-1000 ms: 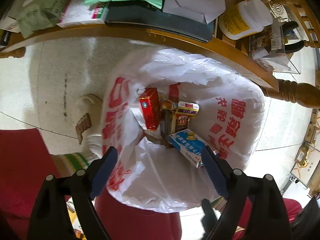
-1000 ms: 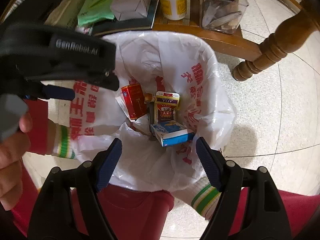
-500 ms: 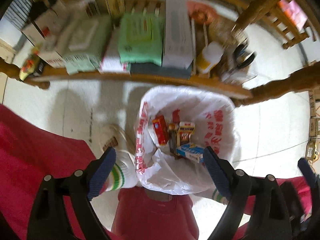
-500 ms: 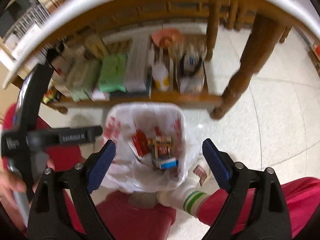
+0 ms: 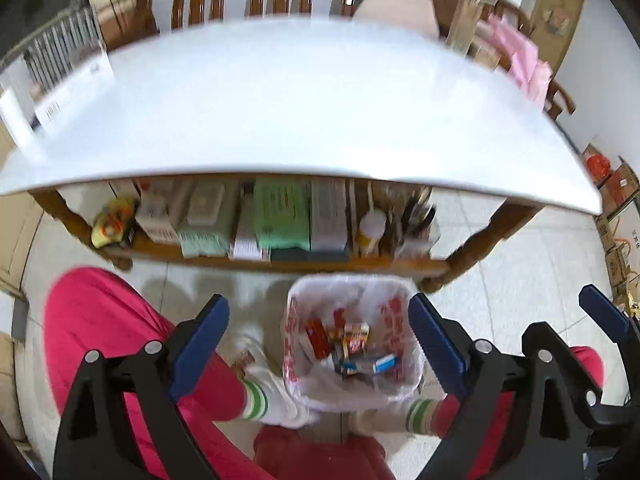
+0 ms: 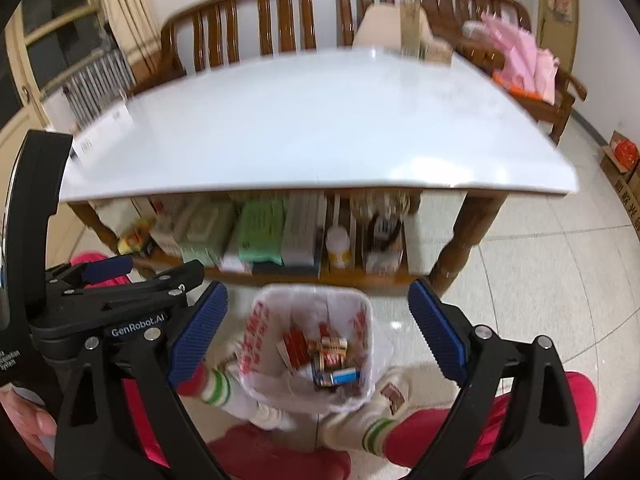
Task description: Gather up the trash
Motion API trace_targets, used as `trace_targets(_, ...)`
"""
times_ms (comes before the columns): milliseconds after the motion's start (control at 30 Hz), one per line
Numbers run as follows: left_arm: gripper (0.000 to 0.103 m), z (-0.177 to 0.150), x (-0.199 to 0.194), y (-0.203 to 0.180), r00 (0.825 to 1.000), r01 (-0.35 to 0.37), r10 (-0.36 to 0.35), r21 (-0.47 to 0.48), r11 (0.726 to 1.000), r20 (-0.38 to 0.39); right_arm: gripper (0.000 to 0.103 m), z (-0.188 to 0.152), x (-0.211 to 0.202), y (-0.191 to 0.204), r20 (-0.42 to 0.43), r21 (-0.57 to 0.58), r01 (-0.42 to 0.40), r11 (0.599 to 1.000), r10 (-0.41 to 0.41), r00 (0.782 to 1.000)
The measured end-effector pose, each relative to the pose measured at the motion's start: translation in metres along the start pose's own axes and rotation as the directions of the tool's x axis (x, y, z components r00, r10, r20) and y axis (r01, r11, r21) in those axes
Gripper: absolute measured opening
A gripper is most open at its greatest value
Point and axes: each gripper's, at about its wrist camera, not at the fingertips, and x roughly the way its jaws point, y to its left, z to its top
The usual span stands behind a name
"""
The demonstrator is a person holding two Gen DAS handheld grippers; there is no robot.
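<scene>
A bin lined with a white bag with red lettering [image 5: 396,308] [image 6: 256,328] stands on the floor between a person's feet. Inside lie a red box [image 5: 316,332] [image 6: 296,344], a blue and white box [image 5: 380,364] [image 6: 344,376] and other small cartons. My left gripper [image 5: 318,308] hangs high above the bin, its jaws opening, nothing between them. My right gripper [image 6: 317,292] is also well above the bin, jaws opening and empty. Each tool shows at the edge of the other's view.
A white table top [image 5: 300,100] [image 6: 300,120] fills the upper half, its front edge over the bin's far side. A wooden shelf [image 5: 280,266] beneath holds packets and a bottle. Red trouser legs [image 5: 120,340] flank the bin. A wooden bench [image 6: 280,12] stands behind, cardboard boxes [image 5: 616,216] at right.
Both grippers have risen away from the bin and tilted up, so the bin looks smaller and the table top has come into view. The right jaws stand wider than before.
</scene>
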Motion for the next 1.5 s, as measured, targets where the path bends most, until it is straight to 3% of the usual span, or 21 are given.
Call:
trace_targets(200, 0.091, 0.005, -0.052, -0.003, 0.988, -0.042, 0.039, 0.012, 0.999, 0.153, 0.094, 0.010, -0.049, 0.006, 0.148, -0.013, 0.026, 1.000, -0.024, 0.989)
trace_targets(367, 0.094, 0.003, -0.094, -0.004, 0.956, -0.079, 0.070, 0.020, 0.997, 0.286, 0.095, 0.010, -0.084, 0.011, 0.244, -0.013, 0.031, 0.999, -0.026, 0.969)
trace_targets(567, 0.095, -0.002, -0.145, -0.010, 0.892, -0.151, 0.130, 0.016, 0.988, 0.433, 0.096, 0.010, -0.130, 0.017, 0.358, -0.017, 0.057, 0.998, -0.047, 0.933)
trace_targets(700, 0.095, -0.003, -0.166, -0.011, 0.872, -0.139, 0.117, 0.009, 0.990, 0.476, 0.096, 0.011, -0.154, 0.018, 0.415, -0.010, 0.065, 0.998, -0.055, 0.908)
trace_targets(1000, 0.095, -0.009, -0.194, -0.012, 0.843, -0.121, 0.100, 0.005, 0.993, 0.528, 0.096, 0.009, -0.185, 0.022, 0.489, -0.008, 0.113, 0.994, -0.095, 0.867)
trace_targets(1500, 0.095, -0.010, -0.201, -0.008, 0.850, -0.102, 0.089, -0.004, 0.995, 0.520, 0.096, 0.004, -0.194, 0.030, 0.506, -0.005, 0.134, 0.991, -0.113, 0.855)
